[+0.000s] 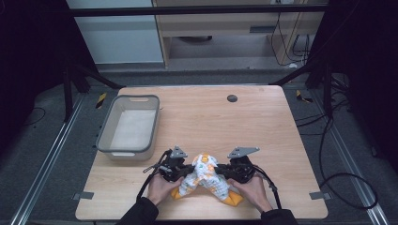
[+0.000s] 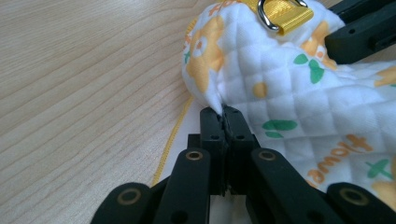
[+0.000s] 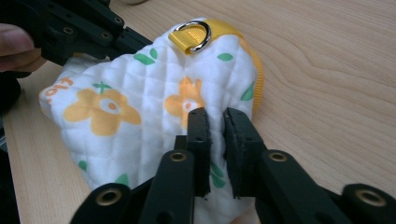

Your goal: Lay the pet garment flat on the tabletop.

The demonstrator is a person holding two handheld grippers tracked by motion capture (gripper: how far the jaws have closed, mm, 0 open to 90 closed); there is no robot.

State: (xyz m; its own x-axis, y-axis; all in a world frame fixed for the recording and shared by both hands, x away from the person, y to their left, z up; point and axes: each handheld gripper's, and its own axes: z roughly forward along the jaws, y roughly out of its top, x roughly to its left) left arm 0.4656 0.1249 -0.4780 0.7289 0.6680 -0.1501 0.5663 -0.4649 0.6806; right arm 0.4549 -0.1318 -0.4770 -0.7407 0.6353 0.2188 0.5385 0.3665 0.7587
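Quilted bib (image 1: 205, 176) near table's front edge (image 1: 202, 218), bare wood beyond

Grey bin (image 1: 127, 125) blocks tabletop (image 1: 244, 126) left side; quilted cloth (image 1: 205, 177) bunched between both hand-held grippers near front edge; wide bare wood beyond and right of cloth, passage open there

1. Light wooden table (image 1: 263, 122), small dark round plug (image 1: 232, 98) near its far edge.
2. Grey carpet floor (image 1: 56, 140), black cables (image 1: 338, 178) on the right.
3. Pale wooden cabinet (image 1: 225, 28) behind; dim surroundings.
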